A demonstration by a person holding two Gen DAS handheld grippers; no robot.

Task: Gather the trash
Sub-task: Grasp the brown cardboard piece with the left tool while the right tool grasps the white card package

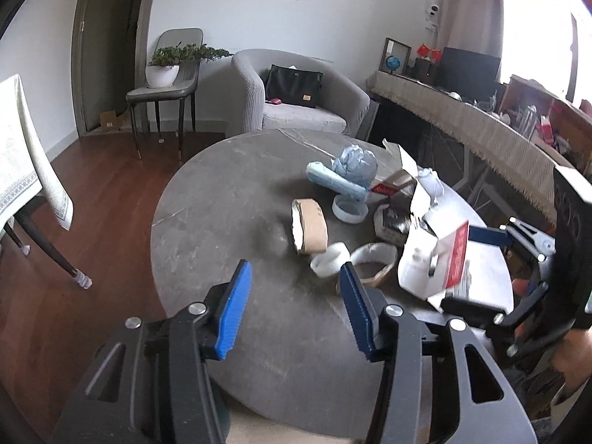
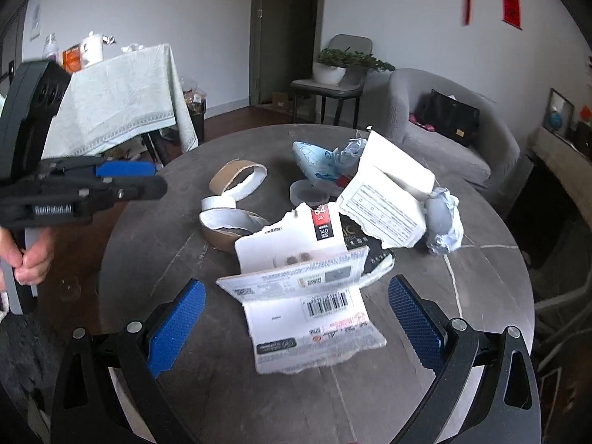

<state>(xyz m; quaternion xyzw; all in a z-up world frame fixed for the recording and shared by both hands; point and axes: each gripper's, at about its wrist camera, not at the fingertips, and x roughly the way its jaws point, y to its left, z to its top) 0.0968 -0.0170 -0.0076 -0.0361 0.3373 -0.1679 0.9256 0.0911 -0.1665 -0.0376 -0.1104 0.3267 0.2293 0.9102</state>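
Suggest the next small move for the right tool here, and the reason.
Probably ease the right tool forward and down, then close it on the torn white packaging. The tool is open, the packaging lies between its fingers as the nearest piece of trash on the round table, and the left tool hangs open over bare tabletop, holding nothing.

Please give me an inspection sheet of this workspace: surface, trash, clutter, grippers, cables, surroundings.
Surface: round grey table, pale scratches.
Job's things: torn white packaging nearest; white box; crumpled grey paper; cardboard tape rings; blue wrapper; small clear lid.
Clutter: nothing seen beyond the trash.
Grippers: left gripper open, above the table edge; right gripper open, either side of the packaging.
Cables: nothing seen.
Surroundings: grey armchair with black bag, potted plant on chair.
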